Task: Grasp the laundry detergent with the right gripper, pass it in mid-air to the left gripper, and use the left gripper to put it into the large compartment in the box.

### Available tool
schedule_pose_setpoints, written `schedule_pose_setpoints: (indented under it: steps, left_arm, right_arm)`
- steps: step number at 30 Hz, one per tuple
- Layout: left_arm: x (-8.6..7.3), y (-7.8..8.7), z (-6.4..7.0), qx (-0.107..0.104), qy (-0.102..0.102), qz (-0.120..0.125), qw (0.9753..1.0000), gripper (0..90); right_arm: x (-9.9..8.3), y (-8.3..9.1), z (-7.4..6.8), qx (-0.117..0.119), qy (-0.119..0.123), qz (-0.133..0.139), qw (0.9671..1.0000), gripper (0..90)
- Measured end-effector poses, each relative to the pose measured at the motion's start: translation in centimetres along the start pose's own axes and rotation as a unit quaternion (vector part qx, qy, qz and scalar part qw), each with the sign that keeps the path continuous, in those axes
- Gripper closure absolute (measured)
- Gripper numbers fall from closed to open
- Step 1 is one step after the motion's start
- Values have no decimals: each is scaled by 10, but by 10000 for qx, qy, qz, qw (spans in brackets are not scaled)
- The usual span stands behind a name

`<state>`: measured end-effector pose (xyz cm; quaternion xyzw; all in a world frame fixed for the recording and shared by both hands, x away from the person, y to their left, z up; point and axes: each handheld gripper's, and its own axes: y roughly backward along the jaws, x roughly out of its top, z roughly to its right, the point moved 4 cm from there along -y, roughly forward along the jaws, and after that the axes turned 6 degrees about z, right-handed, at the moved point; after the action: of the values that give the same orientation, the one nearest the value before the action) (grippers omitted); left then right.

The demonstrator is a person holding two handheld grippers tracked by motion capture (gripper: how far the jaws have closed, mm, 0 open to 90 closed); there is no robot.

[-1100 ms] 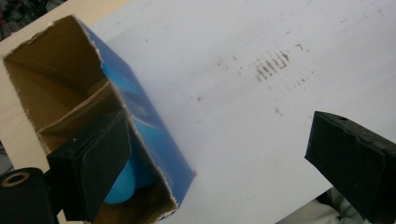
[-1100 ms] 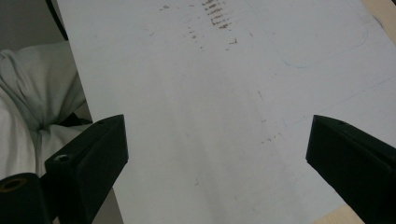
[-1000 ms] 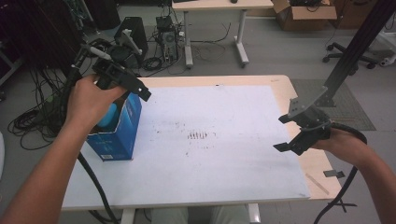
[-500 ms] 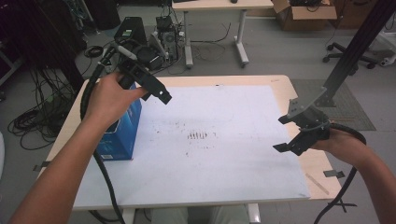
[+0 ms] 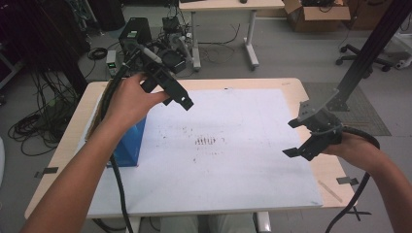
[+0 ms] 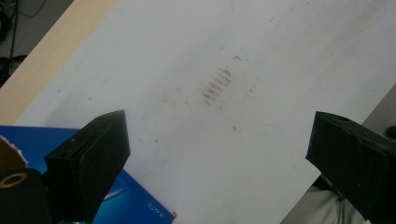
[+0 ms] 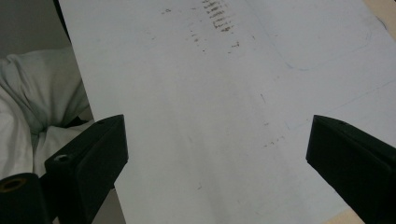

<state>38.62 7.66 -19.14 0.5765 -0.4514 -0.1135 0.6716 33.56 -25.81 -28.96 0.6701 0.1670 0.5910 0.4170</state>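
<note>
I hold the left gripper (image 5: 180, 99) raised above the white mat (image 5: 233, 160), jaws spread wide and empty; the blue box (image 5: 127, 145) stands at the mat's left edge. My right gripper (image 5: 296, 138), equally wide and empty, hovers near the right edge, with bare mat between them.

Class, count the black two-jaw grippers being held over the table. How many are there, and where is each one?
2. The left black two-jaw gripper is raised above the blue cardboard box; the right black two-jaw gripper hangs near the table's right edge. Both are open and empty.

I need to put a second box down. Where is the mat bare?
Bare: the white mat between the blue box and the right gripper, scuff marks included. Crowded: the mat's left edge, where the box sits under the left gripper.
</note>
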Motion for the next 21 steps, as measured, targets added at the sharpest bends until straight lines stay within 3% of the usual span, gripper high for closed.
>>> schedule_pose_setpoints:
  steps: [4, 13, 21]
  left_arm:
    - [8, -7, 5, -91, -234, -19, 9997, 65]
    - [17, -20, 12, -242, -501, -133, 9984, 64]
    - [20, -31, 22, -360, -847, -195, 9956, 64]
  right_arm:
    - [1, -1, 0, 0, 6, -2, 10000, 51]
    - [0, 0, 1, 2, -15, -3, 10000, 51]
    - [1, -4, 2, 34, -17, -15, 10000, 51]
